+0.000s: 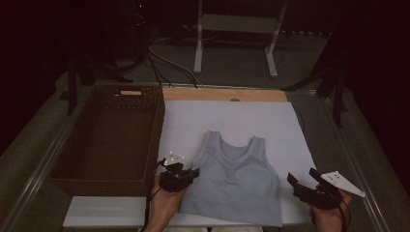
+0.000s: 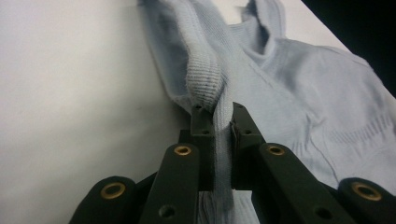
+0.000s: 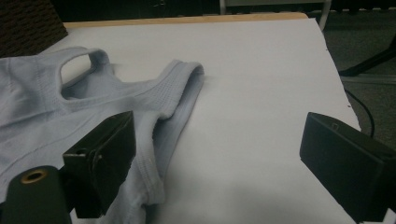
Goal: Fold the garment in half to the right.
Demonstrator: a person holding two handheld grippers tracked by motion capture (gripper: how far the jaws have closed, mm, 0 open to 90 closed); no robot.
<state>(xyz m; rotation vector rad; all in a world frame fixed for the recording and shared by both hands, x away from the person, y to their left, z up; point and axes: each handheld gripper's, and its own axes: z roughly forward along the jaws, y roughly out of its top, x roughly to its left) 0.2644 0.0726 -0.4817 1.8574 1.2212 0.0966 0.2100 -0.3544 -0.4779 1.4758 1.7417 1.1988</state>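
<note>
Left gripper view: the left gripper (image 2: 218, 112) pinches the side hem of the pale blue tank top (image 2: 299, 84), lying flat on white board (image 1: 251, 116). Right gripper (image 3: 219, 154) is spread beside it. Soft, light knit; ribbed edges probably grip best.

My left claw (image 1: 189, 174) sits at the left edge of the top (image 1: 232, 179), which lies on the sheet (image 1: 241, 116); the basket (image 1: 111, 135) is left, my right claw (image 1: 300, 180) right.
</note>
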